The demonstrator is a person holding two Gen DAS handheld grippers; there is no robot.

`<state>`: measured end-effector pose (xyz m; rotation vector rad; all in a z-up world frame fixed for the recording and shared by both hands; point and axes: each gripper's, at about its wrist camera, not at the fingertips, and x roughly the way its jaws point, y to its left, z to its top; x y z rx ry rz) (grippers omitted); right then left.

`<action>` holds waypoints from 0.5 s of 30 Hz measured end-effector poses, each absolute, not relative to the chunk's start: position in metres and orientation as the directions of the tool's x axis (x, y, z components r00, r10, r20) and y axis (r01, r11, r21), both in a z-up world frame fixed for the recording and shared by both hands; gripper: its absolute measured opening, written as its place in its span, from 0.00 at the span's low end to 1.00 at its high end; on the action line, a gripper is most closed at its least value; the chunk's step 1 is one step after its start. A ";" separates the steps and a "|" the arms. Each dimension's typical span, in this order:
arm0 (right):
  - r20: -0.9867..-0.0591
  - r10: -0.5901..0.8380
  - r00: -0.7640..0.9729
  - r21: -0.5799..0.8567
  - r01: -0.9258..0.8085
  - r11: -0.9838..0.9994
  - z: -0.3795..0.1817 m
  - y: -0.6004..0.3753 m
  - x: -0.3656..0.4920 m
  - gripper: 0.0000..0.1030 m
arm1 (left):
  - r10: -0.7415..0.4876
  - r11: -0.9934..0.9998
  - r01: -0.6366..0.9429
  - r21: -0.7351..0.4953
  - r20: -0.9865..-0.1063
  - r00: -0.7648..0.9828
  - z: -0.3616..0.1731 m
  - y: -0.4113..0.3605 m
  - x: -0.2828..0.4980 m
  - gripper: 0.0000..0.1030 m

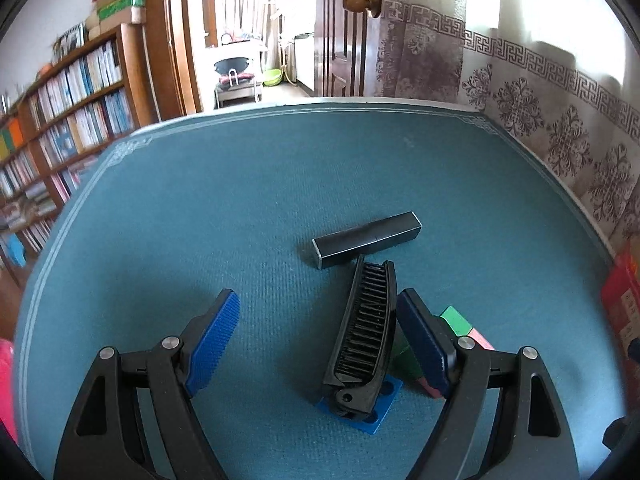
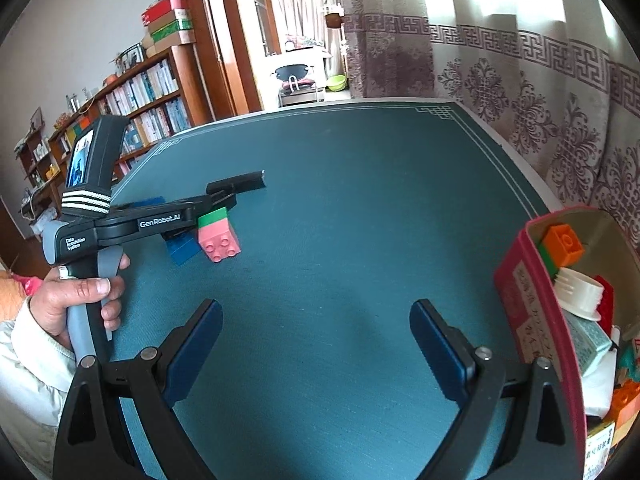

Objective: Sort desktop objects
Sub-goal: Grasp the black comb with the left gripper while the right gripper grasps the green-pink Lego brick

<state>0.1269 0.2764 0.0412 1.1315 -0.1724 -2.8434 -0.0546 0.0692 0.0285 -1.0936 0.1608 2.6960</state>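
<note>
In the left wrist view my left gripper (image 1: 318,320) is open and low over the teal table mat (image 1: 240,200). A black folding comb (image 1: 364,328) lies between its fingers, close against the right pad, with its hinge end resting on a blue brick (image 1: 380,404). A black rectangular tube (image 1: 366,240) lies just beyond the comb. A green and pink brick (image 1: 460,324) sits behind the right finger. My right gripper (image 2: 316,332) is open over bare mat, holding nothing. From the right wrist view the left gripper (image 2: 218,200) hides the comb; the pink and green brick (image 2: 218,236) lies beside it.
A red box (image 2: 520,280) at the right table edge holds an orange brick (image 2: 562,248), a white cap (image 2: 580,292) and other items. A person's hand (image 2: 80,292) grips the left tool. A curtain hangs on the right, bookshelves stand on the left.
</note>
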 end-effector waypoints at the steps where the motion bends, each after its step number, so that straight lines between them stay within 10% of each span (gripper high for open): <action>1: -0.681 -0.114 -0.723 0.131 0.033 -0.991 0.041 0.275 0.126 0.94 | 0.159 -0.968 -0.251 0.031 -0.696 -0.701 0.029 0.070 -0.054 0.81; 15: -0.705 -0.134 -0.697 0.160 0.027 -0.987 0.033 0.270 0.119 0.94 | 0.188 -0.981 -0.161 -0.106 -0.709 -0.679 0.029 0.028 -0.066 0.81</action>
